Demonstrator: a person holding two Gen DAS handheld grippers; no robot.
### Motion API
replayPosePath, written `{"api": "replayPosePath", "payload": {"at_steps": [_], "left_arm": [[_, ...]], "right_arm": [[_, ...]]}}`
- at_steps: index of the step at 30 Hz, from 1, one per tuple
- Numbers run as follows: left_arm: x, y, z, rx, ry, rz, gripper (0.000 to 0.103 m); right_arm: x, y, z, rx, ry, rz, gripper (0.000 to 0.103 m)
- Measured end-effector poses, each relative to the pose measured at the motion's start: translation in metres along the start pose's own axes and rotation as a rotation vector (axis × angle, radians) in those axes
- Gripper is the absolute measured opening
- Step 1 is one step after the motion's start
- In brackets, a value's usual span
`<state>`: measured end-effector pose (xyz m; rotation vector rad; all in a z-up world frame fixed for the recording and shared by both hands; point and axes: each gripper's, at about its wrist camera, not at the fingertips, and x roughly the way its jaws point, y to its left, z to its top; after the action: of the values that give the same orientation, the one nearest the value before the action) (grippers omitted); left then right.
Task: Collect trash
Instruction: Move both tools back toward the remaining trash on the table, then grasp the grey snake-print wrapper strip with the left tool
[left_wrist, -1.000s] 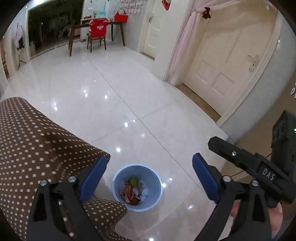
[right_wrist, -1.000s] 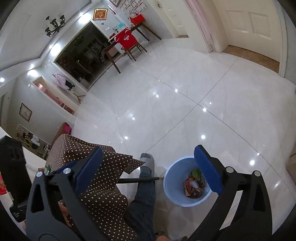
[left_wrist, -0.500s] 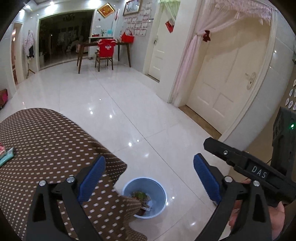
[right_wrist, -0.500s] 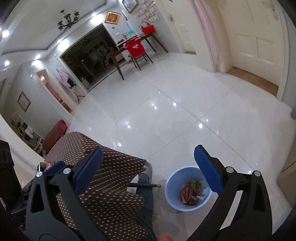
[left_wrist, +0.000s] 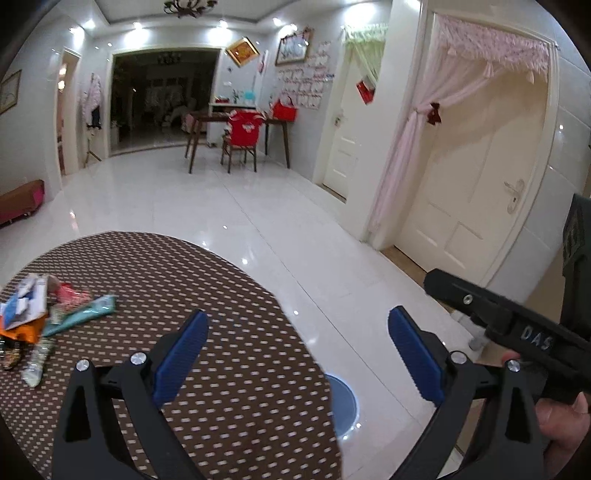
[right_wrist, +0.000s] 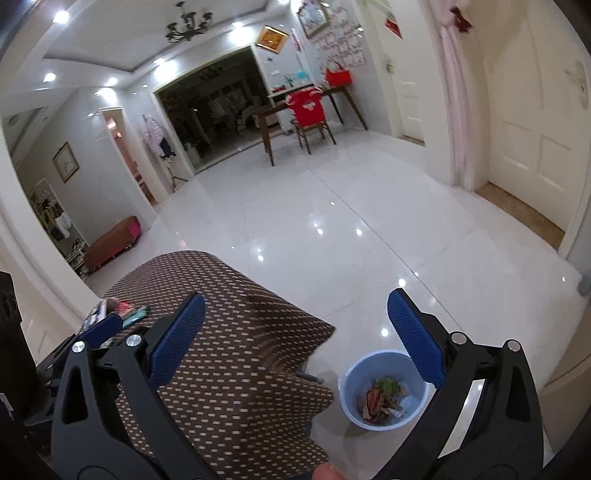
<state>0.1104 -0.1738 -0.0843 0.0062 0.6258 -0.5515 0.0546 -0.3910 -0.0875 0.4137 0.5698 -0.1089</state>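
1. Over the tabletop (left_wrist: 229, 387), in the left wrist view, the left gripper (left_wrist: 295, 360) is spread wide and holds nothing. The brown dotted cloth covers the tabletop, and its round edge curves away just past the gripper's right side. Past that edge is lots of shiny white floor (left_wrist: 221, 206) with room to move. One pile of trash (left_wrist: 44, 314) lies far left on the cloth, well apart from the gripper. It has several wrappers, too mixed up to count. One blue bin (left_wrist: 345, 406) peeks out from under the tabletop edge, between the two blue fingers. The right gripper (left_wrist: 491, 314) shows as a black bar on the right.

2. In the right wrist view, the right gripper (right_wrist: 295, 339) is also spread wide and holds nothing. The cloth corner hangs down below its left finger. The one blue bin (right_wrist: 349, 387) stands on the floor beside the cloth, low between the fingers and nearer the right one. It has trash inside (right_wrist: 382, 400). The pile of trash (right_wrist: 118, 310) sits far left on the tabletop, partly hidden. The white floor (right_wrist: 332, 229) is wide and open ahead.
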Motion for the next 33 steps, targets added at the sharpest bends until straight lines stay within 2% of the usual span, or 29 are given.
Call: {"api": "replayPosePath", "payload": {"at_steps": [4,9,13,16,20,23,26,30,31,32,33], "left_arm": [[-0.027,0.019,0.003,-0.007,-0.043,0.022,0.096],[-0.060,0.044,0.002,0.000,-0.102,0.092,0.096],[-0.078,0.074,-0.002,-0.010,-0.129,0.173,0.096],[-0.082,0.099,-0.006,-0.037,-0.118,0.229,0.096],[-0.075,0.148,-0.018,-0.077,-0.072,0.291,0.096],[-0.060,0.186,-0.031,-0.100,-0.006,0.340,0.096],[-0.043,0.217,-0.044,-0.130,0.075,0.358,0.096],[-0.019,0.240,-0.054,-0.123,0.167,0.365,0.096],[-0.013,0.246,-0.054,-0.131,0.197,0.345,0.093],[-0.010,0.249,-0.054,-0.138,0.209,0.327,0.083],[-0.005,0.251,-0.053,-0.140,0.222,0.320,0.079]], "right_arm": [[-0.015,0.032,0.000,-0.055,-0.057,0.079,0.097],[-0.025,0.071,0.003,-0.149,-0.148,0.077,0.097],[-0.010,0.097,0.002,-0.192,-0.100,0.121,0.097],[0.001,0.119,-0.004,-0.233,-0.063,0.145,0.097],[0.021,0.144,-0.015,-0.276,-0.009,0.165,0.097],[0.038,0.163,-0.025,-0.294,0.036,0.176,0.097],[0.056,0.180,-0.033,-0.310,0.077,0.186,0.097],[0.074,0.196,-0.044,-0.324,0.119,0.193,0.097],[0.078,0.196,-0.046,-0.324,0.128,0.195,0.097],[0.084,0.199,-0.048,-0.323,0.142,0.198,0.097],[0.089,0.200,-0.049,-0.323,0.153,0.200,0.097]]}}
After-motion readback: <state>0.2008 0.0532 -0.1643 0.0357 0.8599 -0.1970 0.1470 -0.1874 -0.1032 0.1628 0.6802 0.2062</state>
